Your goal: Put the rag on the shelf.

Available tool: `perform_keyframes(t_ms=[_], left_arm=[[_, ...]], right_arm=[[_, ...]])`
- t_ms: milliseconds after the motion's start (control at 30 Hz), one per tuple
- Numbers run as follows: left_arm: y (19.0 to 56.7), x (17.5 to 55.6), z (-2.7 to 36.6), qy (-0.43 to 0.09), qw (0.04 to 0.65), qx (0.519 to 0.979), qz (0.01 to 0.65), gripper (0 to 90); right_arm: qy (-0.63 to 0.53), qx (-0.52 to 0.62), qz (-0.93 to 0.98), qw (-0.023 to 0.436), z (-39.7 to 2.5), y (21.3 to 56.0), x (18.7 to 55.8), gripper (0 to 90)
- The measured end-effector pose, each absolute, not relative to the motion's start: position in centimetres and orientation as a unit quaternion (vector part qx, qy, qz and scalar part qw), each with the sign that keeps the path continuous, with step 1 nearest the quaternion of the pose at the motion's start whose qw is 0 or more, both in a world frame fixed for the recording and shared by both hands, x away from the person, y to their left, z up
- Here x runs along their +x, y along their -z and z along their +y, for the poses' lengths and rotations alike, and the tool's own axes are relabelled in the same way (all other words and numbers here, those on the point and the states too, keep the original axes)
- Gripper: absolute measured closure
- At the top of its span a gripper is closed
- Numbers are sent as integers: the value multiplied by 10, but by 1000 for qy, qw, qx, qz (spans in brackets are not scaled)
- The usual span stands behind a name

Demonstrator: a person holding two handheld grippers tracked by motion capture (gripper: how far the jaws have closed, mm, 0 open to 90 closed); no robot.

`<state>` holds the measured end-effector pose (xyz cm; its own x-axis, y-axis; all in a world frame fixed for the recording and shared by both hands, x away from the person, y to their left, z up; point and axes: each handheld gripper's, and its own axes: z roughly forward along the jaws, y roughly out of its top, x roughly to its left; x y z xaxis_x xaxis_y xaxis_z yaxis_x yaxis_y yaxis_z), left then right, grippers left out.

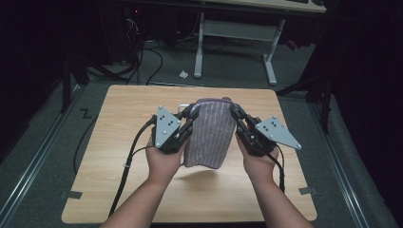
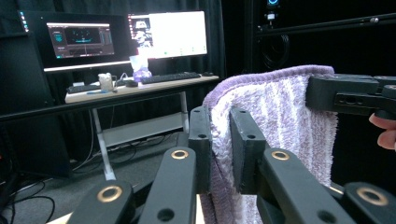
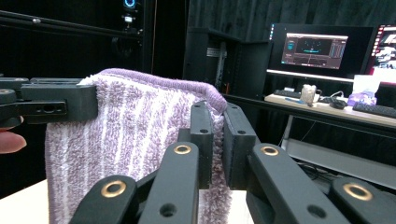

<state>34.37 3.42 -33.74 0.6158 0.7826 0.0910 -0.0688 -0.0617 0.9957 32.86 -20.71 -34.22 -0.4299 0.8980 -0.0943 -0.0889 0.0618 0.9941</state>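
Observation:
A purple towel with pale stripes (image 1: 211, 132) hangs above the wooden table (image 1: 119, 142), held up by its two top corners. My left gripper (image 1: 191, 113) is shut on the towel's left top corner; in the left gripper view the cloth (image 2: 275, 112) is pinched between my jaws (image 2: 220, 140). My right gripper (image 1: 234, 110) is shut on the right top corner, and in the right gripper view the towel (image 3: 126, 126) runs between its jaws (image 3: 217, 135). Each gripper view also shows the other gripper clamped on the far corner.
The table's bare top lies under the hanging towel. Beyond the far edge stands a white-legged desk (image 1: 237, 33) with cables on the floor. A desk with monitors (image 2: 126, 35) and a keyboard shows in both gripper views.

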Motion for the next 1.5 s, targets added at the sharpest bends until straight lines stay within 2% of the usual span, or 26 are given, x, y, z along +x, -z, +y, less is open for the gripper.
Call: perform_keyframes(t_ms=[200, 433, 933, 1067, 1167, 1333, 1500], left_arm=[[335, 352, 35, -342, 624, 646, 275, 801], [333, 381, 37, -342, 603, 665, 278, 802], [320, 456, 37, -341, 593, 660, 311, 801], [320, 479, 35, -348, 572, 668, 324, 801], [317, 490, 36, -348, 571, 665, 332, 800], [317, 511, 31, -353, 552, 672, 345, 797], [331, 531, 26, -322, 533, 687, 376, 790]], right_arm=[[-598, 341, 598, 409, -207, 335, 338, 847], [-591, 347, 602, 410, -204, 331, 356, 847], [-595, 379, 594, 386, -199, 321, 430, 847], [-587, 383, 602, 382, -197, 317, 453, 847], [-568, 381, 612, 397, -193, 317, 472, 847], [-543, 393, 628, 395, -193, 325, 498, 846], [-509, 408, 652, 386, -194, 336, 521, 838]])
